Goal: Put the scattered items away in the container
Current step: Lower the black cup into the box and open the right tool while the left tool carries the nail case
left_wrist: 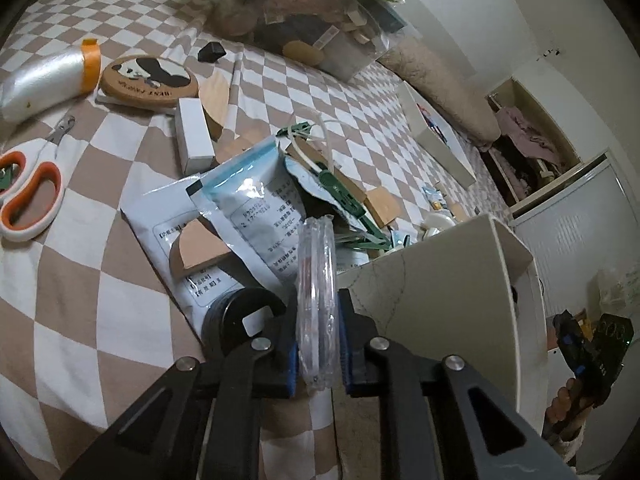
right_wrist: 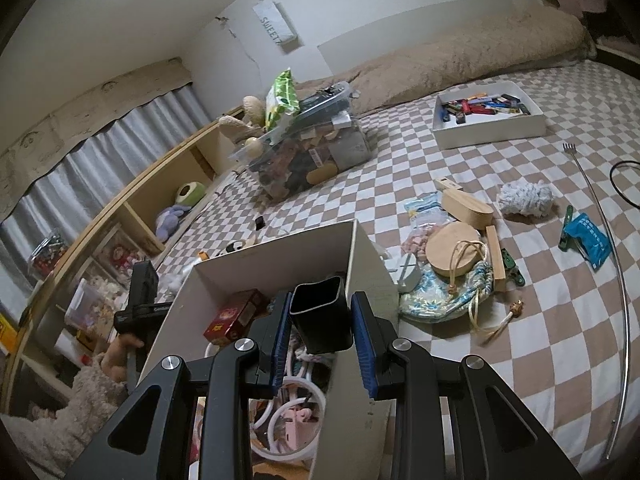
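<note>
Now clear disc (left_wrist: 318, 304) sits edge-on between left jaws

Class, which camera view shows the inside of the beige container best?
The right wrist view: it looks down into the beige container, showing a red box and white rings inside. The left wrist view shows only its outer wall.

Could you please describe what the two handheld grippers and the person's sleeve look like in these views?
Both the left gripper and right gripper have matte black linkage arms joined by round silver pivot pins, with jaws faced in ribbed blue pads. No cables show. The person's hand emerges from a fluffy cream sleeve.
</note>
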A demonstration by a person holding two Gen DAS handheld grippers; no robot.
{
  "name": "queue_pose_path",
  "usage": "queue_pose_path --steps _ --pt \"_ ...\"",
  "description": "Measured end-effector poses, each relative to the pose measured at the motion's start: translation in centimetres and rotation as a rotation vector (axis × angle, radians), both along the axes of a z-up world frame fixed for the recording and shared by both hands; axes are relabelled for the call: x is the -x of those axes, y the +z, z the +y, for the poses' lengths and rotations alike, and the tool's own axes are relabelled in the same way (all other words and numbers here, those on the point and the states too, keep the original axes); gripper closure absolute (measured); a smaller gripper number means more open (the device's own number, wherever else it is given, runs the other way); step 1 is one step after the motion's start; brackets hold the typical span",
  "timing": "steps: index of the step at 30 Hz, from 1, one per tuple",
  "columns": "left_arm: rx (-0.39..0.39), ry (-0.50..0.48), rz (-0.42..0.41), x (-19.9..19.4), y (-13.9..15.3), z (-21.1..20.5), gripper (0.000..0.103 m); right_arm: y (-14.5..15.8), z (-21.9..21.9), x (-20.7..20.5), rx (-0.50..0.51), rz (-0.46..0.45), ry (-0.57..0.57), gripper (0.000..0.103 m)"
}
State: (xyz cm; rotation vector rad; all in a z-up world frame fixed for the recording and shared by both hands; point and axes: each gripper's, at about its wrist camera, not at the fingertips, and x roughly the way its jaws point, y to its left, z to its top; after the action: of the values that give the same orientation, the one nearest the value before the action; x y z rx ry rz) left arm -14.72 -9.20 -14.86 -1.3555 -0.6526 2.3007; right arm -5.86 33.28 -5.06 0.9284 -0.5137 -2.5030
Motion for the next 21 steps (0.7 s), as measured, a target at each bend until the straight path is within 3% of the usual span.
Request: queue_pose_path --steps 12,21 --pt "0.048 0.074 0.115 -3.3 4.2 -1.5 0.087 0.9 -1.2 -1.0 -0.066 0.000 0.069 0.073" --pt "0.115 0.072 0.283 -7.4 9.8 -0.1 0.087 1.2 -3.1 -2.0 -0.179 -0.030 0.151 0.073"
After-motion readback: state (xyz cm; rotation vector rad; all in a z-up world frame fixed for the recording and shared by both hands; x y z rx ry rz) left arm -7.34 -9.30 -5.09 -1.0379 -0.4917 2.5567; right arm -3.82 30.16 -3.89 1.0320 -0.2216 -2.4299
